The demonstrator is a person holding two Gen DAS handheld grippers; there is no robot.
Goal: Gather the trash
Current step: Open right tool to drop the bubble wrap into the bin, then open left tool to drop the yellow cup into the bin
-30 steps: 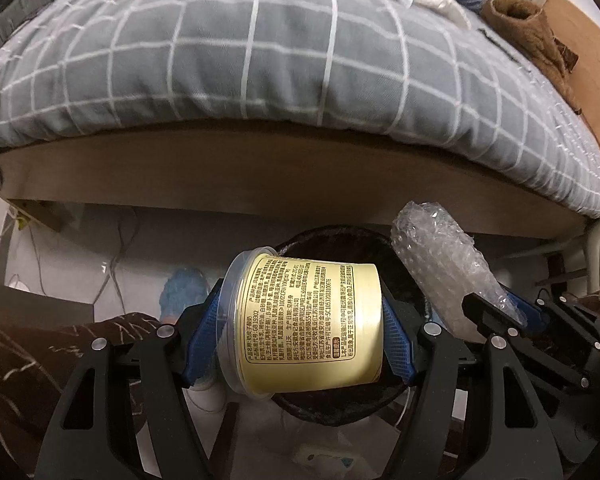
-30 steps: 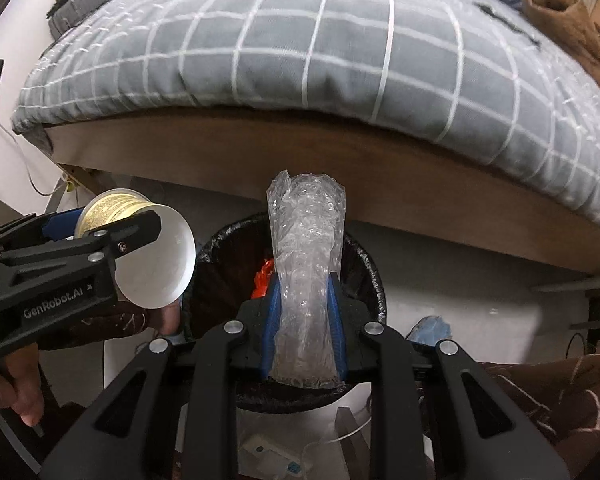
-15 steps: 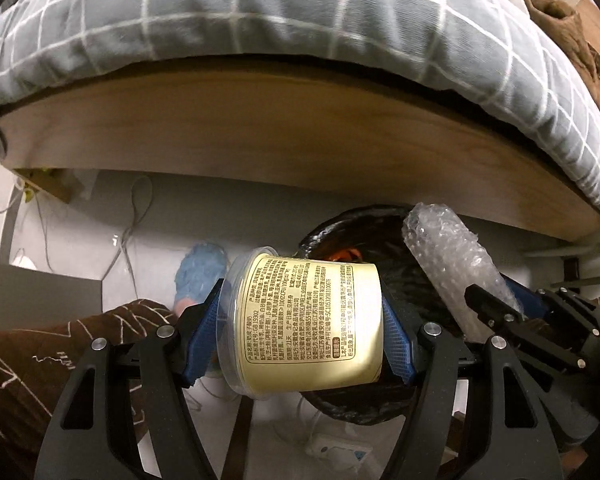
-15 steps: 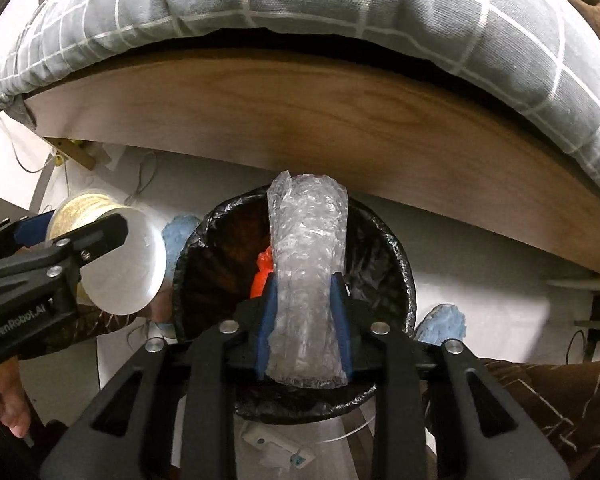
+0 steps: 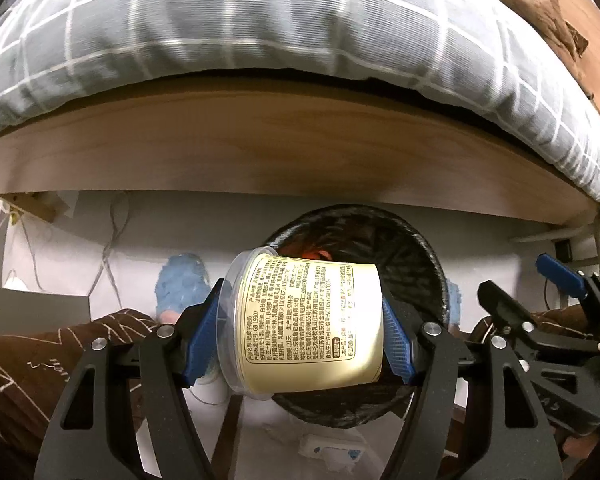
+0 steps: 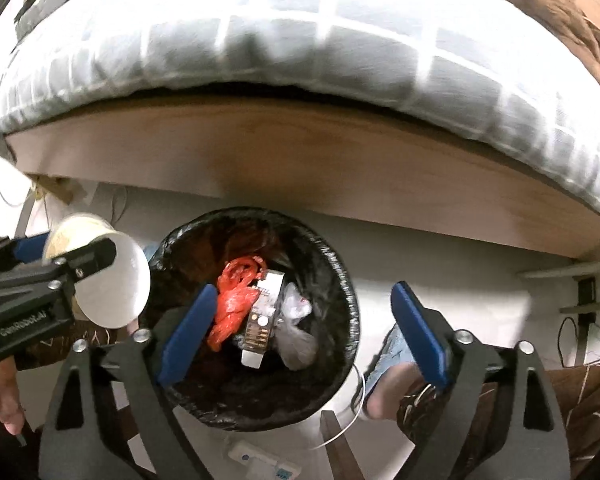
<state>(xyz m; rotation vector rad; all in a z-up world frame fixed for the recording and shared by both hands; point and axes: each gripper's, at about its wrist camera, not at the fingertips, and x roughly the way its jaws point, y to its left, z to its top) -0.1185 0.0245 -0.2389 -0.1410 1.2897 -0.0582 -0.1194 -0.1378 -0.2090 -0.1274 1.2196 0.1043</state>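
A pale yellow cup (image 5: 306,322) was held sideways by the left gripper (image 5: 300,332), its blue pads pinched against the cup's rim end and base end, printed label facing the camera. The cup was poised above the near-left rim of a black-lined trash bin (image 5: 428,264) standing on the floor just in front of a wooden bed frame (image 5: 284,148). In the right wrist view the same cup (image 6: 108,280) was seen to the left of the bin (image 6: 340,276), its white round end turned toward the camera.

The right gripper (image 6: 300,332) was spread wide with nothing between its fingers — the bin's opening was framed in the gap. Inside the bin, a red plastic bag (image 6: 234,304), a dark printed wrapper (image 6: 262,318) and a crumpled clear piece (image 6: 298,332) were seen lying together.

A grey checked duvet (image 5: 260,28) was draped over the bed, and a brown garment (image 5: 540,12) lay at its right edge
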